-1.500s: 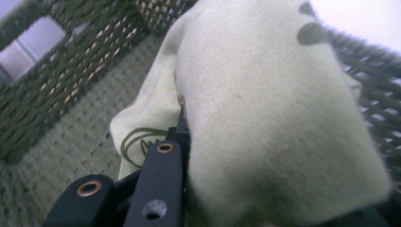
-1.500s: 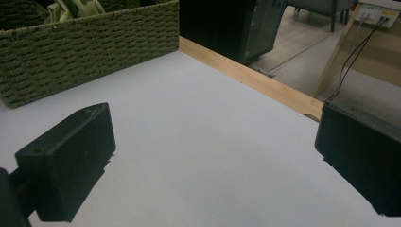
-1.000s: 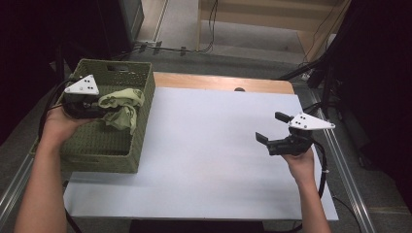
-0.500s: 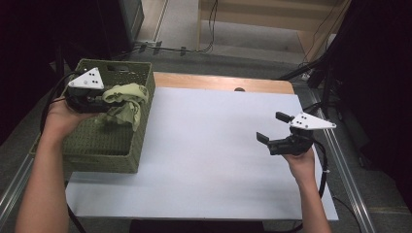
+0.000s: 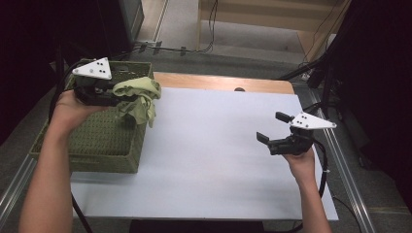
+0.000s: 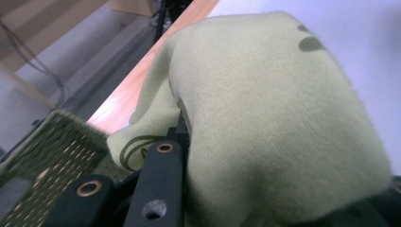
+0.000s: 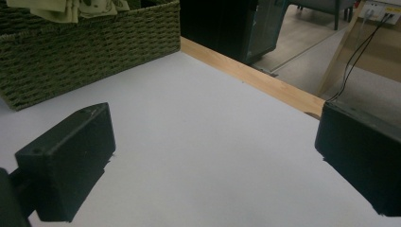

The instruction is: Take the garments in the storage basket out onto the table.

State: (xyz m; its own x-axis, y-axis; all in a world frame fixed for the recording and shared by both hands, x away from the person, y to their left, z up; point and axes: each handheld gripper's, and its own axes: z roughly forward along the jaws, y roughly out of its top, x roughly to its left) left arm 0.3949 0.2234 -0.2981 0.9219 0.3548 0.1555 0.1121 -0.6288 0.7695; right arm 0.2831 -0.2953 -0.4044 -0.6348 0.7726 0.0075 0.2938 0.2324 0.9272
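The left gripper at the upper left of the high view and the right gripper at the right are black, blocky tools, each topped by a pale grey three-cornered plate with small dark dots. A black cable trails from each. Both forearms are bare, with no sleeves showing. In the gripper views the fingers are matte black blocks; the left ones carry brass-ringed screw holes.

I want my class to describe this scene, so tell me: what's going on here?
A person holds a two-jaw gripper in each hand at a white table. The left gripper is shut on a light green cloth, holding it above the rim of a green woven basket at the table's left side, with part of the cloth hanging over the rim. The right gripper hovers open above the table's right side, holding nothing.
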